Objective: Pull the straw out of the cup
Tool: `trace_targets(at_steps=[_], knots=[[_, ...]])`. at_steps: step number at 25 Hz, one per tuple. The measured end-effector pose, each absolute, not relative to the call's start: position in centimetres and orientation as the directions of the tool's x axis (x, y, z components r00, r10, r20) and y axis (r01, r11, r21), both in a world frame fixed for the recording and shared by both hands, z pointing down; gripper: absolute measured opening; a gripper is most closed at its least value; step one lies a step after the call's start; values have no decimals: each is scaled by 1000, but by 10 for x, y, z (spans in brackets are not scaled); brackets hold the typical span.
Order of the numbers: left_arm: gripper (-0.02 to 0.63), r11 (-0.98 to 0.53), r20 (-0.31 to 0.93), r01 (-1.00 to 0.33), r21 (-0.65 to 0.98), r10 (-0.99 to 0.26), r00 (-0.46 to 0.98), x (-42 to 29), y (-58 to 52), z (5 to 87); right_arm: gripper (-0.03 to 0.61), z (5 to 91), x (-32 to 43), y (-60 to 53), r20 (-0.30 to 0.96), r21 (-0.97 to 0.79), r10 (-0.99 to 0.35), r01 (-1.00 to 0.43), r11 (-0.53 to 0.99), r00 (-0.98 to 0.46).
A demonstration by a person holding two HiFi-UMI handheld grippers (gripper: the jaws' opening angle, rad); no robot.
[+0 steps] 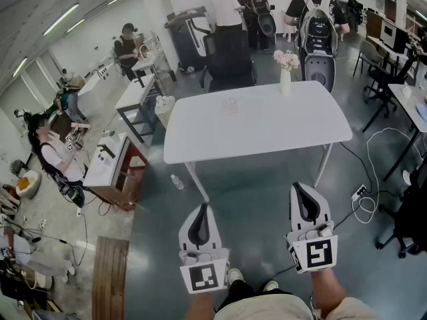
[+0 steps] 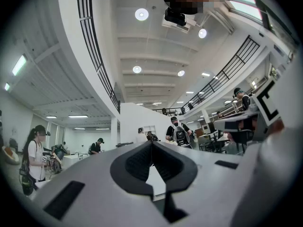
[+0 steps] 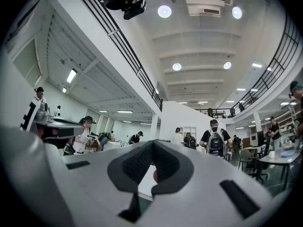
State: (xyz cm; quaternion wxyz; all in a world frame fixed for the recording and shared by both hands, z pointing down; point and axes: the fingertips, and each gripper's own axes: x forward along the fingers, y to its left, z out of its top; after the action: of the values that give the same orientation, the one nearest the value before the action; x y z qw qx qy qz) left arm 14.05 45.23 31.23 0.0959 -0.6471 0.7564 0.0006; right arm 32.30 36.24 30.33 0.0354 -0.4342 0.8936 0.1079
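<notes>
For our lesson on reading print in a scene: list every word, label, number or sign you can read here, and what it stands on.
No words or numbers can be read anywhere.
Left gripper: its marker is a black-and-white square pattern, not letters.
Right gripper: its marker is likewise only a pattern.
Side desk: any print on the things there is too small to read.

No words, brands or numbers can be read. The only signs are black-and-white square marker patterns, one on the cube [image 1: 204, 277] of the left gripper [image 1: 201, 209], one on the cube [image 1: 319, 253] of the right gripper [image 1: 304, 188].
</notes>
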Motion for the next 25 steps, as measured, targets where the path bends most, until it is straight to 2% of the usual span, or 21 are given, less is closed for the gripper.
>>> trace_targets(at_steps=[7,14,25], knots=[[6,161,-102,-980,-117,-984,-149,60,445,324,1,301,243,358,-150,186,-764,-777,602,-628],[6,139,-126,-985,-102,-984,-126,-13,438,321,2,301,165,353,-144,193,-767,-778,598,-626],[6,109,-157,-991,-73,-983,-97,-68,439,316,2,287,112,359,-176,228,-779,-794,563,-602]])
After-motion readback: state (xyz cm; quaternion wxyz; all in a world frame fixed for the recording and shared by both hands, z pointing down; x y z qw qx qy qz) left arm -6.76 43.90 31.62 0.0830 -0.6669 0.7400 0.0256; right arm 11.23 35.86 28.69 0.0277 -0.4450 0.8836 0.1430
